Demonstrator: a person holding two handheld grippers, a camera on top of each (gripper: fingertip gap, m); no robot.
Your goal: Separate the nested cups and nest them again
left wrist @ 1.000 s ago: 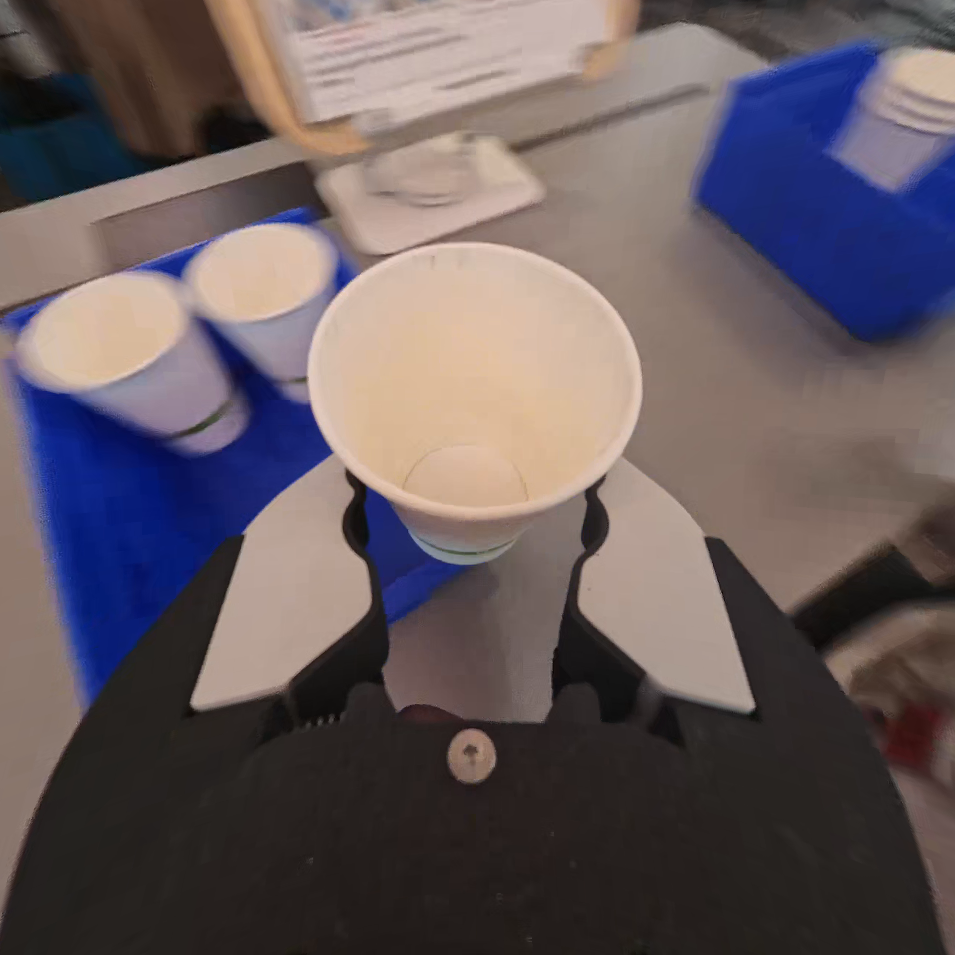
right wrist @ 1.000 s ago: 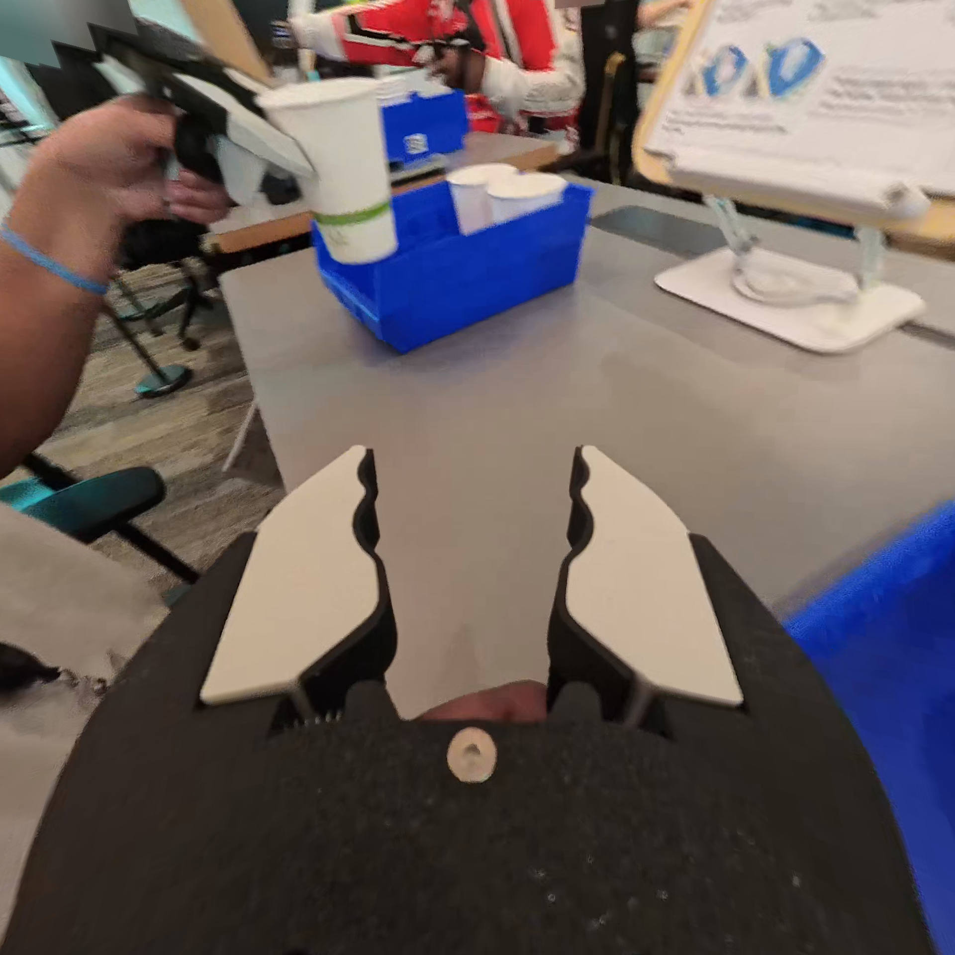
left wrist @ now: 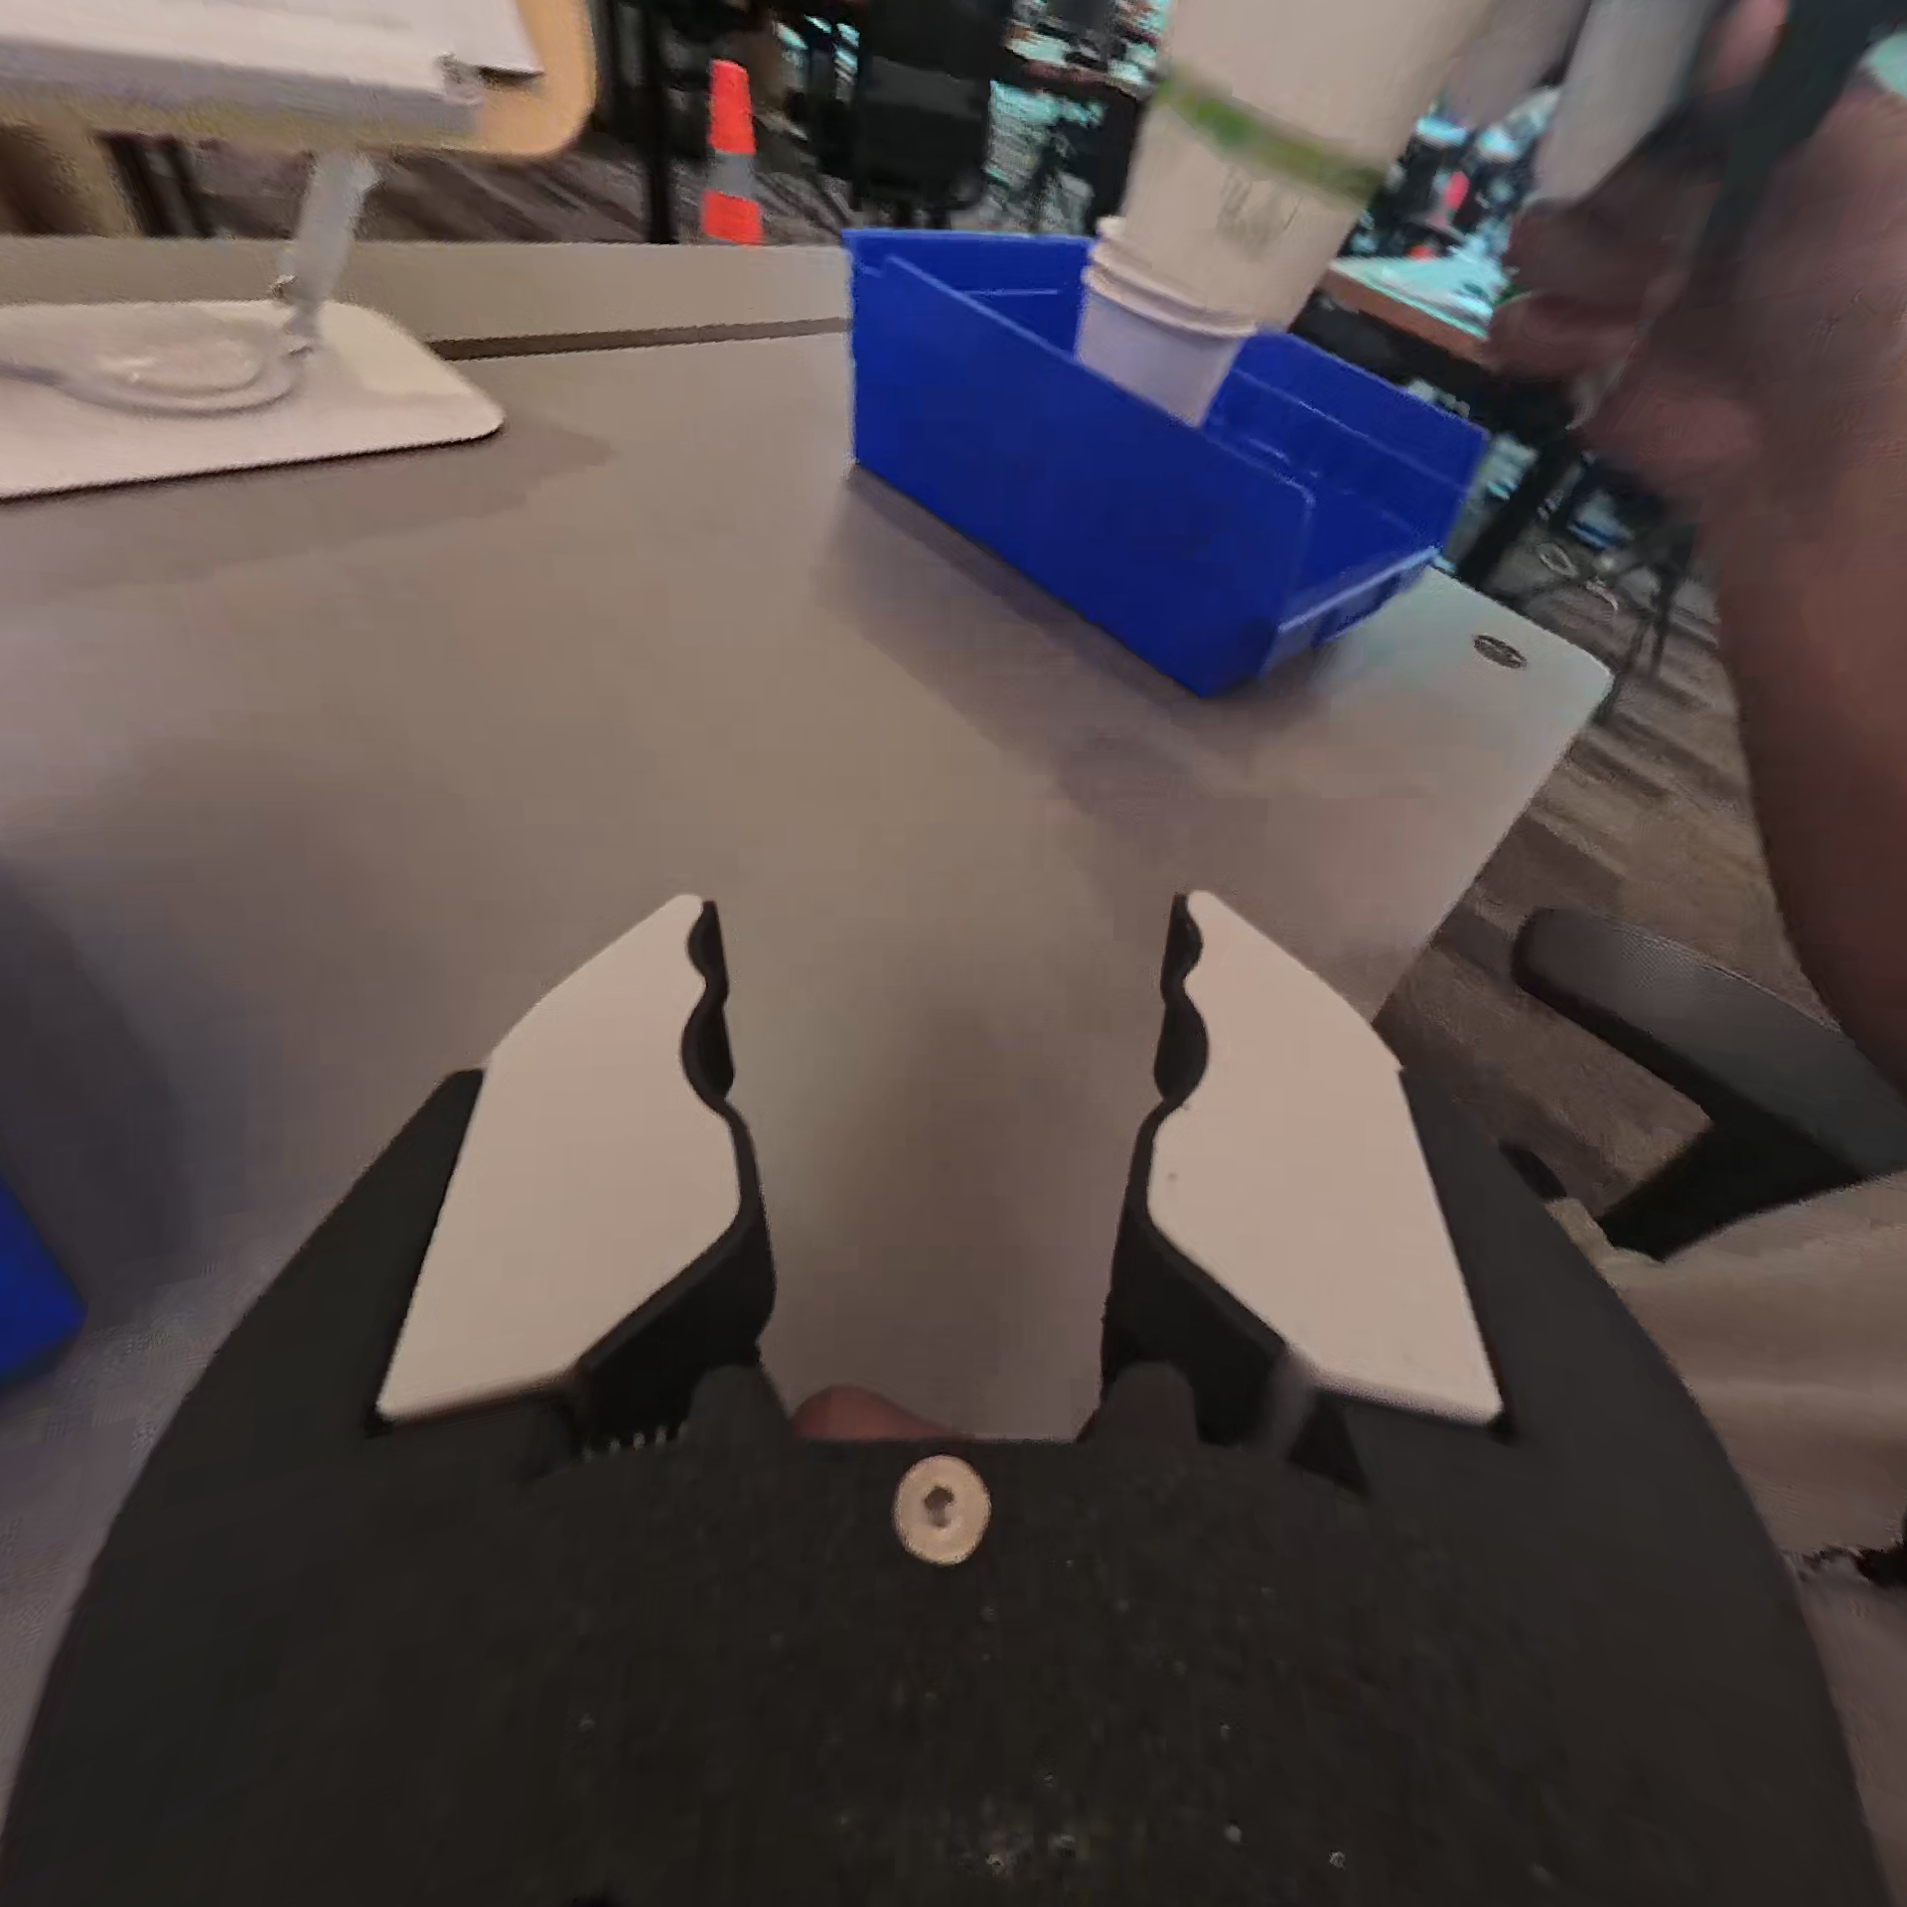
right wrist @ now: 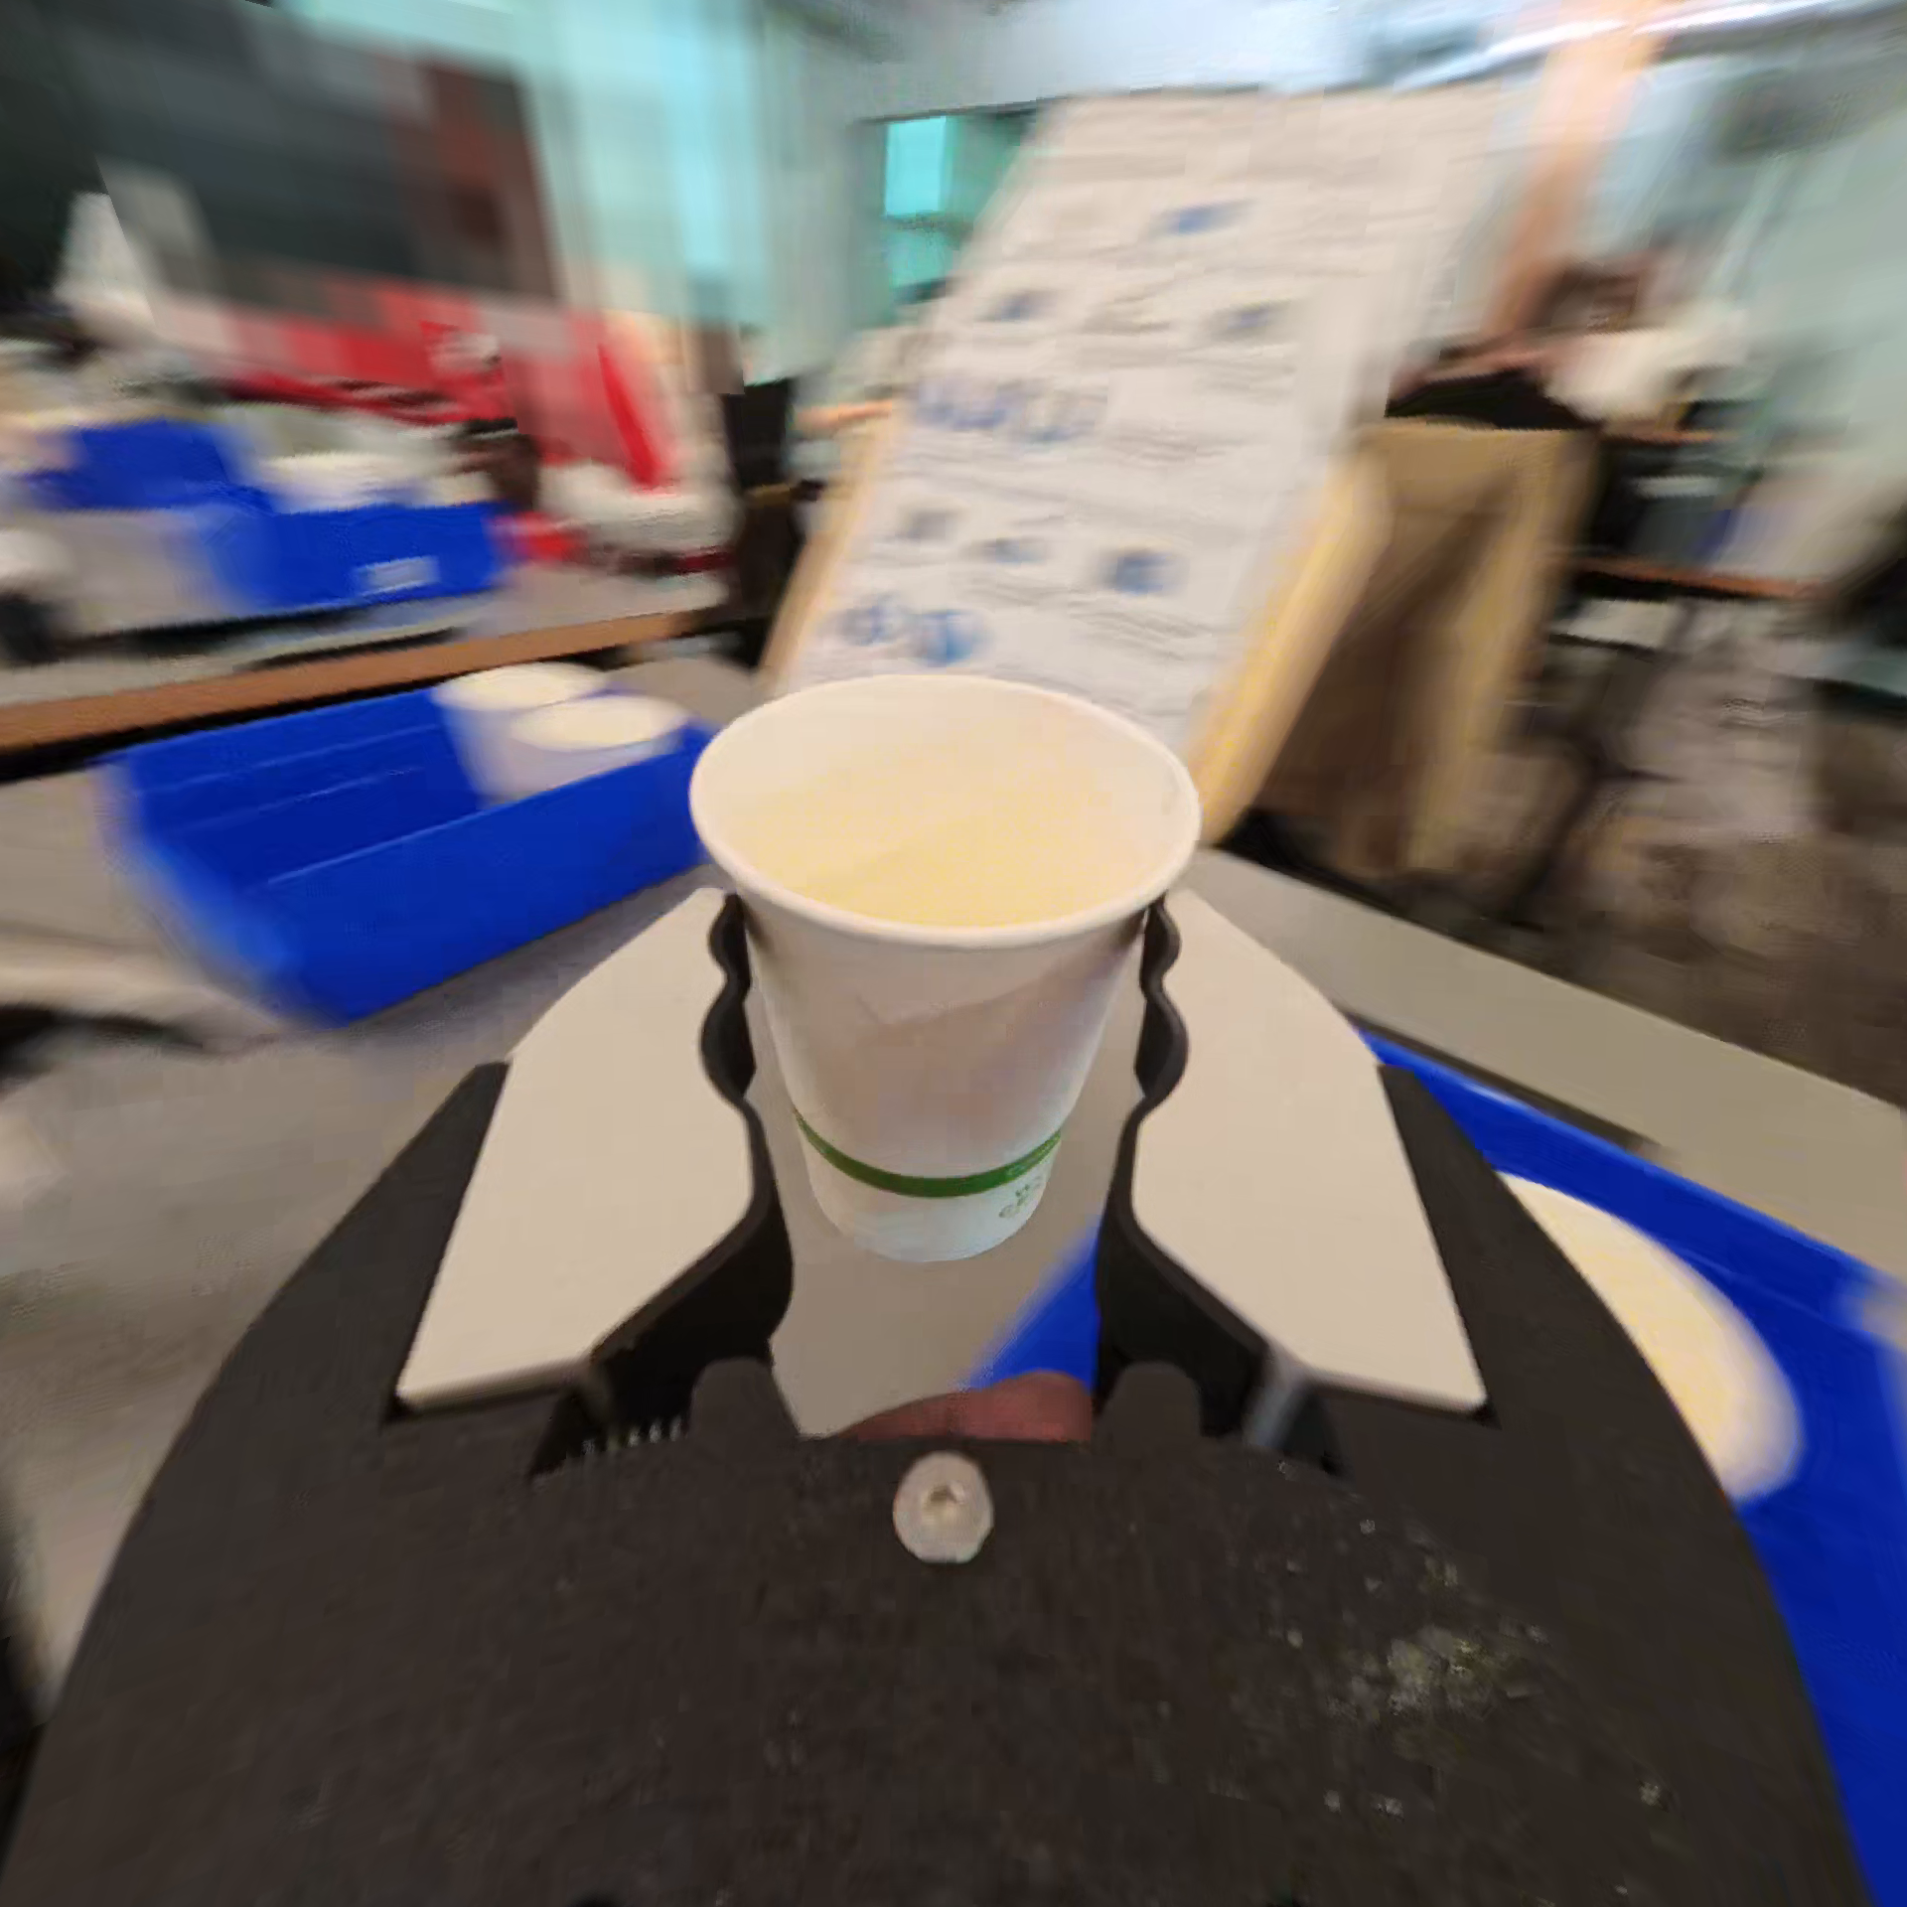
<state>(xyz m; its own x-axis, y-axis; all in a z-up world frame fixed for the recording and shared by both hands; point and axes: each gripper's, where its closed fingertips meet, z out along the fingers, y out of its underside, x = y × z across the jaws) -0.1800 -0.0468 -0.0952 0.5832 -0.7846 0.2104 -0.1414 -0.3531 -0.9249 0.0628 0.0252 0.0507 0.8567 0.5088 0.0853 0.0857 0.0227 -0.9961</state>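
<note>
The right gripper grips a white paper cup between its jaws, above the grey bench. The left gripper has its jaws spread apart, with nothing between them.

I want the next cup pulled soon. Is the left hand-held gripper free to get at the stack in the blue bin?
Probably not yet: the left hand-held gripper is open and empty, but the held cup hangs over the stack.

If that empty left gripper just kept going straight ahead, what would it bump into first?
Probably nothing soon: the left gripper points over bare grey table. The blue bin sits ahead but to the right, so it might graze it; depth is hard to judge.
</note>
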